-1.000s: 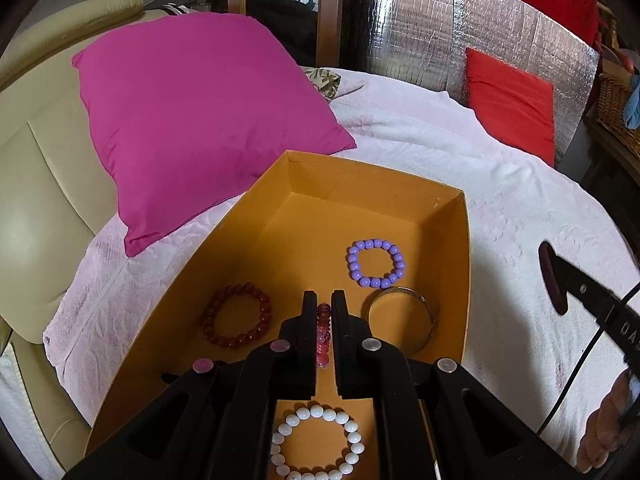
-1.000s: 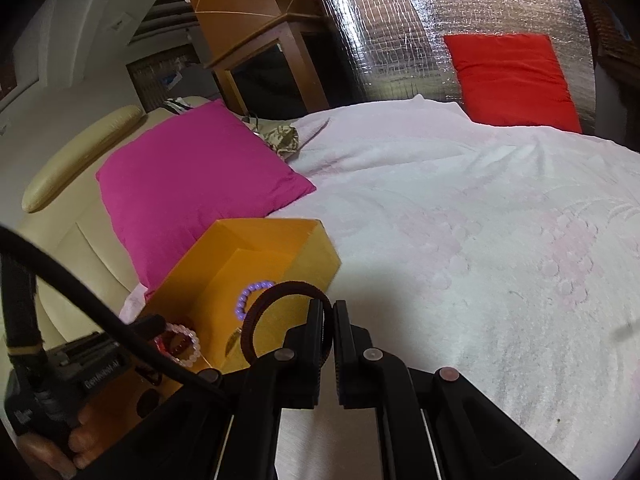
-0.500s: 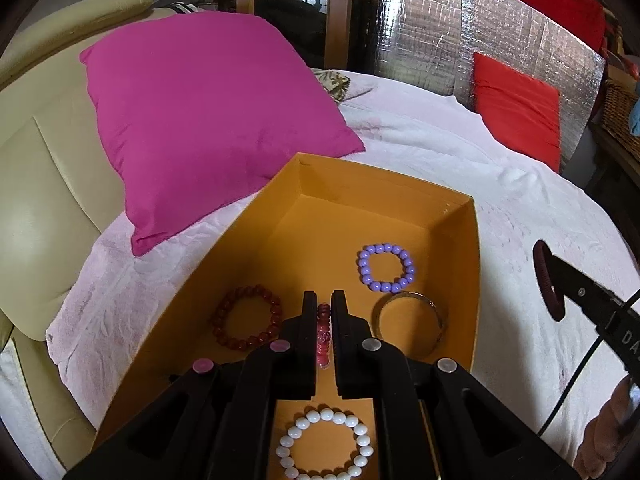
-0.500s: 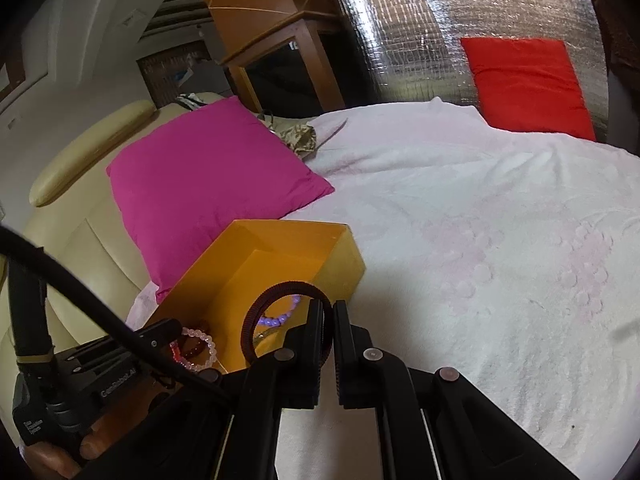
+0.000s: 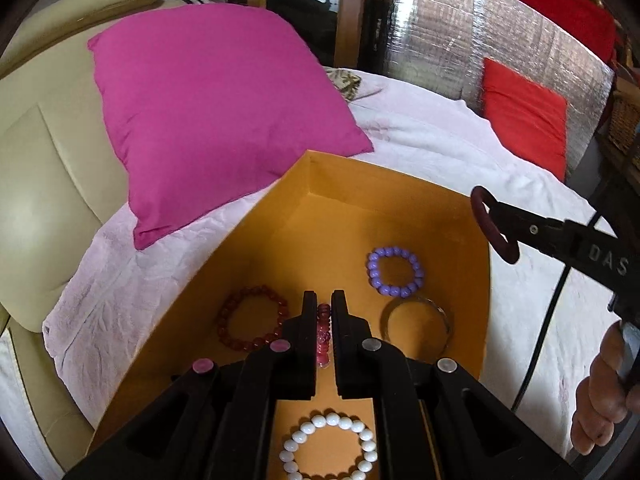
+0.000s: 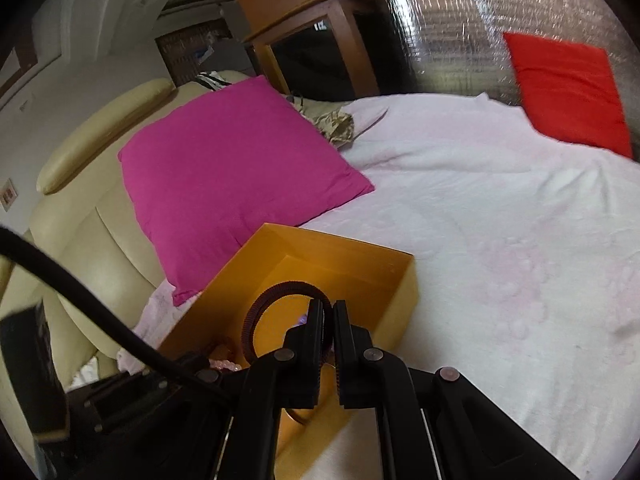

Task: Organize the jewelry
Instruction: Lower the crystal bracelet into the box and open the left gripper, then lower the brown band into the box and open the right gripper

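left gripper (image 5: pixel 324 312) pinching a pink bead bracelet (image 5: pixel 323 332) over the orange box (image 5: pixel 476 280), right gripper (image 6: pixel 327 316) clamped on a dark maroon ring bracelet (image 6: pixel 256 312) above the box's right wall, 4 bracelets lying on the box floor.

Domestic interior, most likely a bedroom. We see a round bed (image 6: pixel 500 240) spread with a pale pink cover, a cream padded headboard (image 5: pixel 52 184) curving behind it, and a magenta cushion (image 5: pixel 216 116) leaning there. A red cushion (image 6: pixel 568 88) rests against a silver quilted panel (image 5: pixel 480 36). Behind stand a wooden cabinet (image 6: pixel 316 56) with a dark glass front and a wicker basket (image 5: pixel 624 120); we note an orange box (image 5: pixel 352 200) of bracelets on the cover
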`<state>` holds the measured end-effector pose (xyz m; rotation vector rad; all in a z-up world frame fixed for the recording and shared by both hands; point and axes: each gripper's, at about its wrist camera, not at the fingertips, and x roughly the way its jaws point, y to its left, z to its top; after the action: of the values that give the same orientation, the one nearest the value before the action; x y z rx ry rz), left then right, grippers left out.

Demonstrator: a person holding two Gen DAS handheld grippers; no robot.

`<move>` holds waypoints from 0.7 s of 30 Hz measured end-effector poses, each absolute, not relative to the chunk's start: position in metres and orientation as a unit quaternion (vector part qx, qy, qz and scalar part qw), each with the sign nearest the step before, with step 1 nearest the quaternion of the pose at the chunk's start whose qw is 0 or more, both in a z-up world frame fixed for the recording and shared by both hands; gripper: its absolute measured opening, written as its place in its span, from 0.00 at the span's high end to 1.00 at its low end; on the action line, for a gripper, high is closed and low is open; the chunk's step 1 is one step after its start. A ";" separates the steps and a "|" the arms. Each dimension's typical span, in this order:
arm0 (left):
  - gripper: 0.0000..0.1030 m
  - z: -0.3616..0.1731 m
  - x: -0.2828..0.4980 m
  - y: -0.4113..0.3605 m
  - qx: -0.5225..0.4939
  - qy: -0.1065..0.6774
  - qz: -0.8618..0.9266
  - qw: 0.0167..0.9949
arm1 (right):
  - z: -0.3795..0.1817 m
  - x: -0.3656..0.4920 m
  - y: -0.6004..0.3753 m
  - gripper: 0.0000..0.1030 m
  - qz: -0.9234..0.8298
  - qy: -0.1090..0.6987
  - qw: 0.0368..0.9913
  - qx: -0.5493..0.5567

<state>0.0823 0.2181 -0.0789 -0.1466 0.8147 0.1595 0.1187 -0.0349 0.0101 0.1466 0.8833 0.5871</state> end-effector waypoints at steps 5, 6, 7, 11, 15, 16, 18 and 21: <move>0.93 -0.082 0.086 0.228 -0.082 0.396 0.100 0.909 | 0.003 0.132 -0.018 0.93 0.286 0.435 0.850 0.073; 0.93 -0.083 0.088 0.229 -0.083 0.397 0.102 0.908 | 0.001 0.135 -0.013 0.93 0.288 0.439 0.848 0.073; 0.93 -0.084 0.088 0.230 -0.085 0.398 0.101 0.908 | 0.000 0.137 -0.009 0.93 0.288 0.441 0.847 0.072; 0.93 -0.088 0.093 0.226 -0.089 0.407 0.084 0.905 | -0.004 0.148 0.008 0.92 0.291 0.454 0.840 0.068; 0.75 -0.089 0.094 0.222 -0.095 0.410 0.071 0.904 | -0.010 0.160 0.016 0.92 0.286 0.469 0.831 0.085; 0.70 -0.089 0.094 0.222 -0.094 0.409 0.073 0.905 | -0.013 0.163 0.017 0.92 0.285 0.472 0.830 0.090; 0.61 -0.088 0.094 0.222 -0.092 0.406 0.077 0.906 | -0.017 0.169 0.017 0.91 0.282 0.481 0.823 0.108; 0.61 -0.087 0.094 0.223 -0.093 0.405 0.079 0.906 | -0.026 0.174 0.018 0.91 0.284 0.498 0.808 0.137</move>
<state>0.0942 0.2233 -0.0868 -0.1913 0.8358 0.1628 0.1743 0.0179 -0.0261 0.2921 1.0656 0.6080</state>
